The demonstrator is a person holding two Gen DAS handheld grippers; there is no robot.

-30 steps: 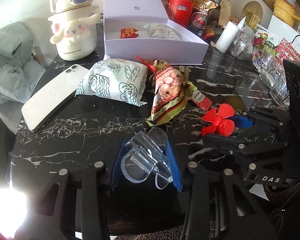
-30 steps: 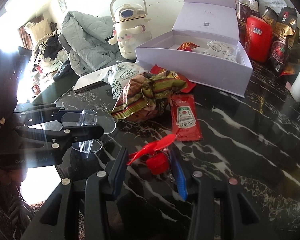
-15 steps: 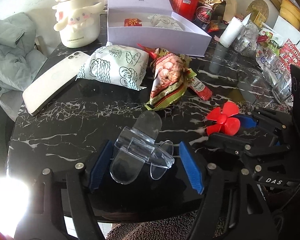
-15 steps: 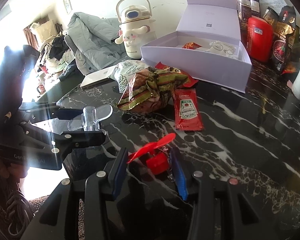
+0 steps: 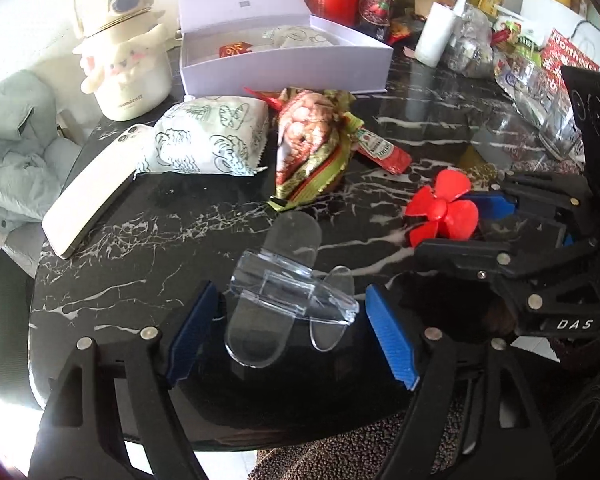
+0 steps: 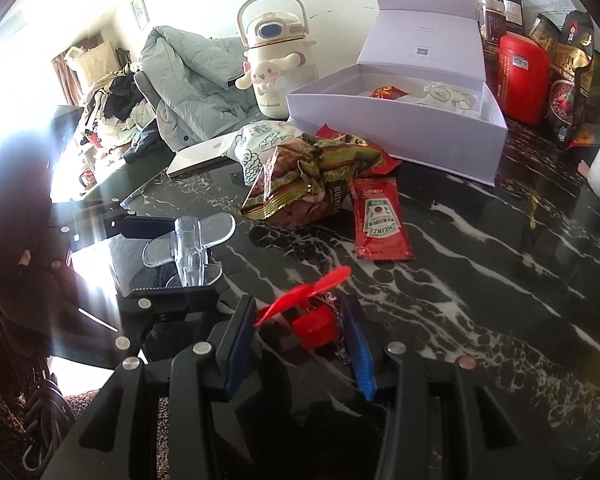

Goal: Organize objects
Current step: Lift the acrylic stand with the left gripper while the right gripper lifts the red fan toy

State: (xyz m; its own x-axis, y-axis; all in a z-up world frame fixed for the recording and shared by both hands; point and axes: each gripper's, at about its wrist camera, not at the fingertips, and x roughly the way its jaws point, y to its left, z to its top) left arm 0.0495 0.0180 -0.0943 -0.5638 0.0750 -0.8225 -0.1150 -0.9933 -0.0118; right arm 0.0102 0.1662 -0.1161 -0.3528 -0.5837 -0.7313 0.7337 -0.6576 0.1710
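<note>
A clear plastic toy plane body (image 5: pixel 288 292) lies on the black marble table (image 5: pixel 160 240) between the wide-open jaws of my left gripper (image 5: pixel 288 332), untouched by the pads; it also shows in the right wrist view (image 6: pixel 190 250). My right gripper (image 6: pixel 300 324) is shut on a red propeller piece (image 6: pixel 314 320), seen in the left wrist view too (image 5: pixel 442 210). An open white box (image 5: pixel 284 56) at the back holds a red packet and a white snack bag.
On the table lie a white snack bag (image 5: pixel 208 140), a peanut bag (image 5: pixel 312 144), a ketchup sachet (image 6: pixel 380 220) and a white phone (image 5: pixel 96 188). A Cinnamoroll bottle (image 5: pixel 124 60) stands back left. Red canister (image 6: pixel 522 76) and packets crowd the back right.
My left gripper has opened and let go of the clear plane, which now rests on the table. It has also drawn back a little. The right gripper still holds the propeller.
</note>
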